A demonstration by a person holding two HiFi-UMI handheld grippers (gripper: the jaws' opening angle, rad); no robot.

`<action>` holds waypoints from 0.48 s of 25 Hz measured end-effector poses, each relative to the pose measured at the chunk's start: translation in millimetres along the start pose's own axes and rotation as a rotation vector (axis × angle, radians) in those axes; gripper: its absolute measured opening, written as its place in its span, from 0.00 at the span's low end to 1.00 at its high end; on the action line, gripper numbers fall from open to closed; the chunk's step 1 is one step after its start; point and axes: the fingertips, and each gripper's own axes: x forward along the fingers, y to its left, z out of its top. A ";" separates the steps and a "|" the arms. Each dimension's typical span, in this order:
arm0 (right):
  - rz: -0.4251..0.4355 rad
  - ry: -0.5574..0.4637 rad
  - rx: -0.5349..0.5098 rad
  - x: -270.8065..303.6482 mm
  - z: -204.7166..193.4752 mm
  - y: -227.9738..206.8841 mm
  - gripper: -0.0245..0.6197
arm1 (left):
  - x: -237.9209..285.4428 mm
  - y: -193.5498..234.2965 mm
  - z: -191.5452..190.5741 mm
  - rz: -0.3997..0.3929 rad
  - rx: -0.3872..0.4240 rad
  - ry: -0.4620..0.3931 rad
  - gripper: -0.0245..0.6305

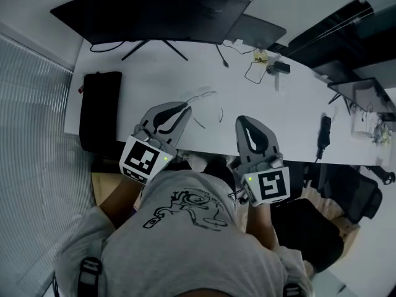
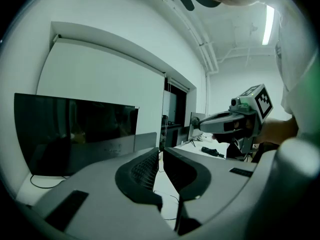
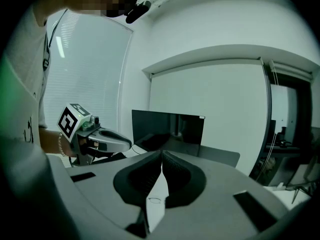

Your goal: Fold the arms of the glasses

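The glasses point(image 1: 207, 106), thin wire frames with both arms spread, lie on the white table point(image 1: 291, 116) ahead of both grippers. My left gripper point(image 1: 185, 109) is just left of them above the table's near side, jaws together and empty. My right gripper point(image 1: 245, 120) is to their right, also shut and empty. In the left gripper view the jaws point(image 2: 161, 151) meet at the tips, and the right gripper point(image 2: 200, 125) shows at the right. In the right gripper view the shut jaws point(image 3: 161, 153) point along the table, with one lens point(image 3: 154, 200) visible below them.
A wide dark monitor point(image 1: 154, 17) stands at the back, with a grey laptop point(image 1: 257, 30) beside it. A black bag point(image 1: 99, 110) hangs at the table's left end. Cables and small items point(image 1: 263, 60) sit at the back right, and a black tool point(image 1: 323, 135) lies near the right front edge.
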 end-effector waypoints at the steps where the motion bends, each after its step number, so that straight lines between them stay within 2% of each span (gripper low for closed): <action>1: -0.005 0.022 0.000 2.1 -10.1 -3.4 0.06 | 3.8 1.9 -7.4 0.002 -0.001 0.016 0.10; 7: -0.031 0.121 0.012 16.8 -79.2 -25.5 0.08 | 30.9 8.6 -62.6 -0.026 -0.027 0.108 0.15; 12: -0.030 0.194 0.001 32.9 -130.5 -39.1 0.08 | 55.5 20.5 -113.9 -0.009 0.002 0.205 0.15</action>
